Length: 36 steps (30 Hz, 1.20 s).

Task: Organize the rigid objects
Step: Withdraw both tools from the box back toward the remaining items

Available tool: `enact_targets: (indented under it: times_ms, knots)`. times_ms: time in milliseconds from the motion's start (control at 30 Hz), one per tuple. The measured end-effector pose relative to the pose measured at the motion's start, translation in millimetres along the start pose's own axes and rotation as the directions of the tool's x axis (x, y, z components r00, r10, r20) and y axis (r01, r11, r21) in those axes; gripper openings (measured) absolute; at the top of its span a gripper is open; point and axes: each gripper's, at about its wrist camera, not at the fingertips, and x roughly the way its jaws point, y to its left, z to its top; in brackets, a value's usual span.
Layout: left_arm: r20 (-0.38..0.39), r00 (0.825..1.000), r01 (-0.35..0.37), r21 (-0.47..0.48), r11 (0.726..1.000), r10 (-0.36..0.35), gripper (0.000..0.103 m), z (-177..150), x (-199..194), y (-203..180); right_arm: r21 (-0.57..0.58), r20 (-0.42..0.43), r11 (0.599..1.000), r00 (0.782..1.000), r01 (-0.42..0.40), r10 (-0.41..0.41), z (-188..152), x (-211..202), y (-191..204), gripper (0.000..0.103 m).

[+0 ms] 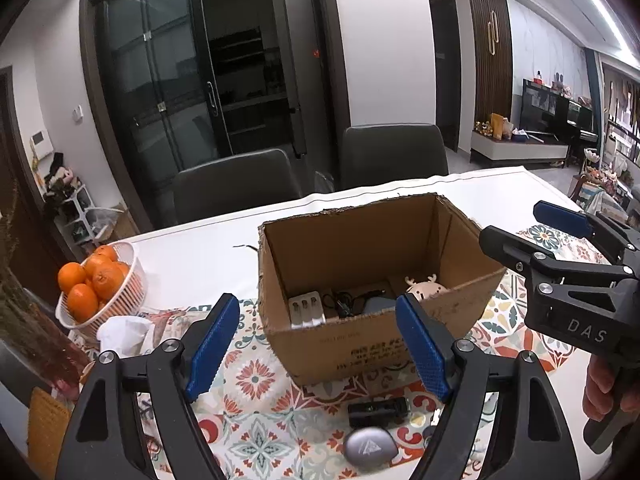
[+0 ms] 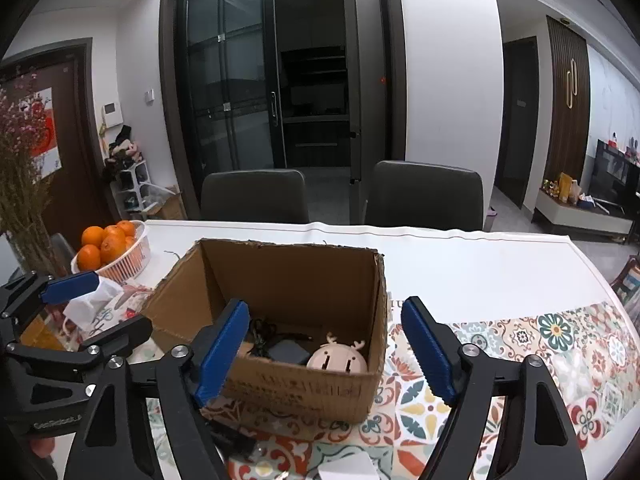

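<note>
White walls. Dark-framed glass sliding door at rear centre. Two dark grey chairs behind desk; desk top white, patterned runner across near side. Brown door at left. TV unit at far right. Ceiling light strip.

I read "DAS" in pale caps on the right gripper body, left wrist cam. Right wrist cam: "GenRobot" partly cut off on left gripper body. Cardboard box front has upside-down print, too blurry to read.
</note>
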Motion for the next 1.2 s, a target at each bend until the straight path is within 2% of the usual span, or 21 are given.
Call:
enact_targets:
  times_ms: [133, 367, 767, 1200]
  knots:
    - [0.015, 0.999, -0.029, 0.004, 1.000, 0.029, 0.081, -10, -13, -4, -0.009, 0.006, 1.000, 1.000, -0.001, 0.001, -6, -9, 1, 0.081]
    - [0.005, 1.000, -0.024, -0.014, 1.000, 0.024, 0.083, -29, -24, -12, -0.007, 0.014, 1.000, 1.000, -0.001, 0.001, -19, -24, 0, 0.084]
    - [-0.058, 0.998, 0.028, -0.074, 0.997, -0.032, 0.083, -57, -20, -23, -0.008, 0.006, 1.000, 1.000, 0.013, -0.013, -43, -36, -3, 0.085]
    - [-0.139, 0.989, 0.031, -0.132, 0.991, -0.050, 0.083, -91, -8, -27, -0.002, -0.035, 1.000, 0.999, -0.006, 0.006, -70, -31, -5, 0.085]
